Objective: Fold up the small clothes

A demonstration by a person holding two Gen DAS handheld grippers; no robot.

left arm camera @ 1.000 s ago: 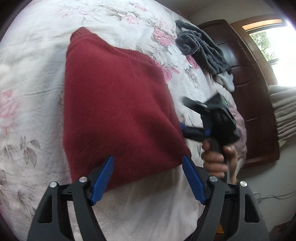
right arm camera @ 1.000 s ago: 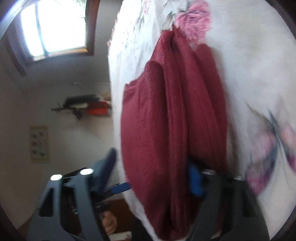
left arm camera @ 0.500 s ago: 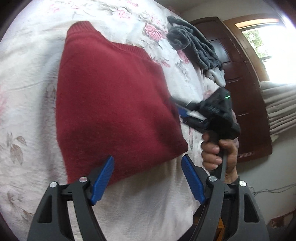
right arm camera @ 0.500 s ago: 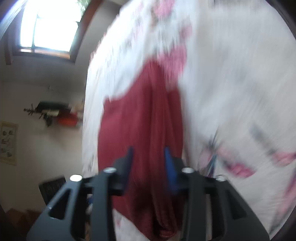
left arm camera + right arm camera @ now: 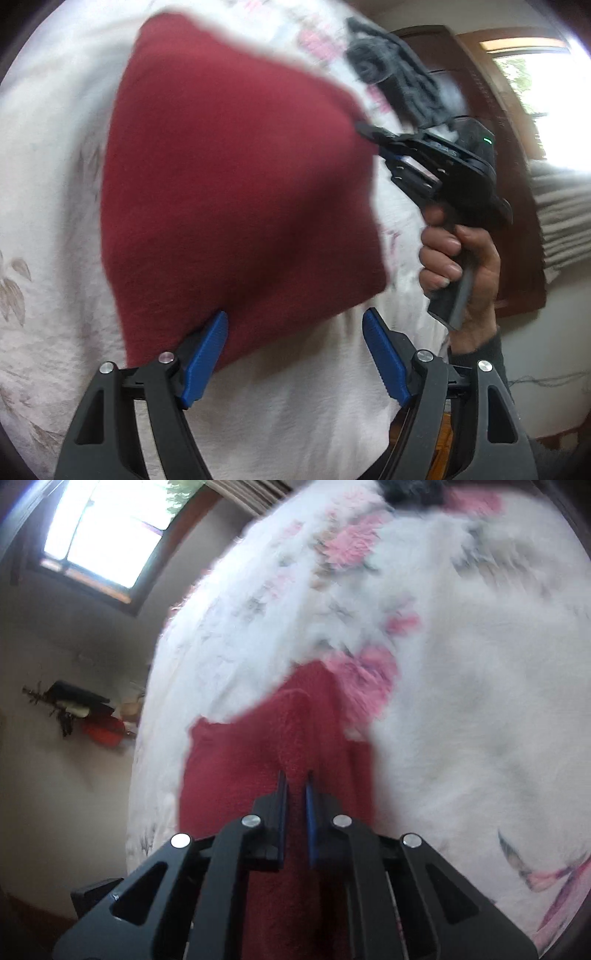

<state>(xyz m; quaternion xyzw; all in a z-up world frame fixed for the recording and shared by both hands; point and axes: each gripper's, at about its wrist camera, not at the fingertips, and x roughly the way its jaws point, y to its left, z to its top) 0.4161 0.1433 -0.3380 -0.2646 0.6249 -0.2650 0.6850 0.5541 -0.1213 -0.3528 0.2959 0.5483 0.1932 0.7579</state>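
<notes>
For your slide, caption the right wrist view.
Right gripper shut on folded red sweater atop floral bedspread.

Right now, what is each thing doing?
Red sweater: folded, on the bed, edge pinched.
Right gripper: shut on the sweater.
Left gripper: open, holding nothing.
Grey clothes: crumpled, unfolded.
Bedspread: spread flat.

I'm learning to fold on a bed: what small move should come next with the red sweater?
Probably close the open left hand-held gripper on the red sweater's near edge, since the right hand-held gripper already pinches its side.
</notes>
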